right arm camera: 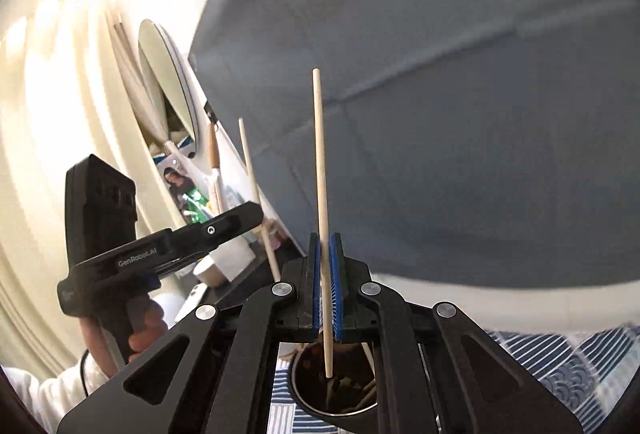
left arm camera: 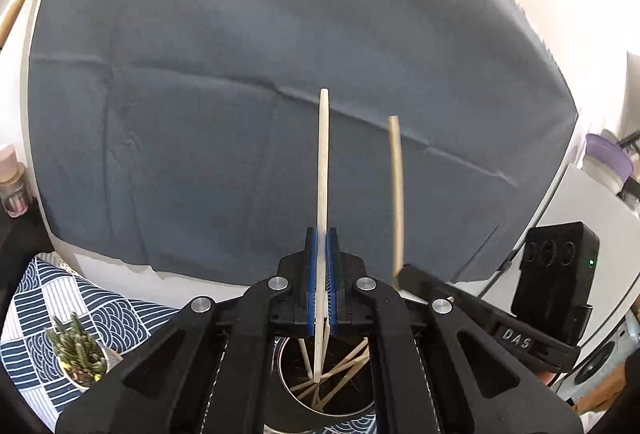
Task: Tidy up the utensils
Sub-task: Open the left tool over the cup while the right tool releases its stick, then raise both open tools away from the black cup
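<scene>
My left gripper (left arm camera: 322, 234) is shut on a pale wooden chopstick (left arm camera: 323, 173) that stands nearly upright. Its lower end hangs over the mouth of a round metal holder (left arm camera: 282, 374), which has several chopsticks lying crossed inside. My right gripper (right arm camera: 325, 240) is shut on a second, thinner chopstick (right arm camera: 321, 193), whose lower tip dips into the same holder (right arm camera: 296, 382). The two grippers are side by side. In the left wrist view the right gripper (left arm camera: 404, 270) and its stick (left arm camera: 397, 193) show at the right. In the right wrist view the left gripper (right arm camera: 256, 211), held by a hand (right arm camera: 140, 330), shows at the left.
A grey-blue cloth (left arm camera: 240, 73) hangs behind the holder. A blue and white patterned tablecloth (left arm camera: 48, 306) carries a small potted plant (left arm camera: 80, 358). A glass jar (left arm camera: 12, 189) stands at the left. A round mirror (right arm camera: 168, 81) and a white cup (right arm camera: 212, 270) are beyond the left gripper.
</scene>
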The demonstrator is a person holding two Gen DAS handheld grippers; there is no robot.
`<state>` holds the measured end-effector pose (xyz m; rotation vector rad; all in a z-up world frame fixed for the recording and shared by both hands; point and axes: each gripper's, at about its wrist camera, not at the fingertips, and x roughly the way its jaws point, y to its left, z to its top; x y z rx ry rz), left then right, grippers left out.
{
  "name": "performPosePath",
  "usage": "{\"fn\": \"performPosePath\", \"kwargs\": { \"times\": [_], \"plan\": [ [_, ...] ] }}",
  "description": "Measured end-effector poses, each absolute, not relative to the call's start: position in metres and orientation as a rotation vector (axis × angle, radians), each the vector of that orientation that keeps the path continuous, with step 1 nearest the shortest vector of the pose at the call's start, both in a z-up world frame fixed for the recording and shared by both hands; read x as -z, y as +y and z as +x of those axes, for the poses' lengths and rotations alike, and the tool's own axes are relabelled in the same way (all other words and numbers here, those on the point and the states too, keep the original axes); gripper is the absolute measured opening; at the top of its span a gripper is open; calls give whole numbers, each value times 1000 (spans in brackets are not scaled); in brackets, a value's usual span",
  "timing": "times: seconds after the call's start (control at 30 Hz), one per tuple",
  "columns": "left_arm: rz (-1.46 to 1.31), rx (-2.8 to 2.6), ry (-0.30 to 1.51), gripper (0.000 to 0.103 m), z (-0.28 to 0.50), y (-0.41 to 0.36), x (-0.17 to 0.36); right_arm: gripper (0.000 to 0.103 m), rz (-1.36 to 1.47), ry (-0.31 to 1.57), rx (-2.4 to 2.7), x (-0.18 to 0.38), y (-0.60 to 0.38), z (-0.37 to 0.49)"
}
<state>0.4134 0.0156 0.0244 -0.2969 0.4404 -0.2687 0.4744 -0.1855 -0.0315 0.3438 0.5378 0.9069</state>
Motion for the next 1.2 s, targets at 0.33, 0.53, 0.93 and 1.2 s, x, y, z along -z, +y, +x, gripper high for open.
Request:
{"fn": "performPosePath", "kwargs": {
  "times": [0.33,0.53,0.93,1.2],
  "plan": [
    [-268,241,518,11,409,9,18,9,294,585,-882,59,-182,470],
    [-234,221,536,28,398,22,12,20,243,533,-770,35,-199,466],
    [-402,286,553,71,366,70,4,81,19,557,-502,-1,-216,405],
    [-309,226,637,89,336,87,14,88,-41,598,-364,1,-200,355]
  ]
}}
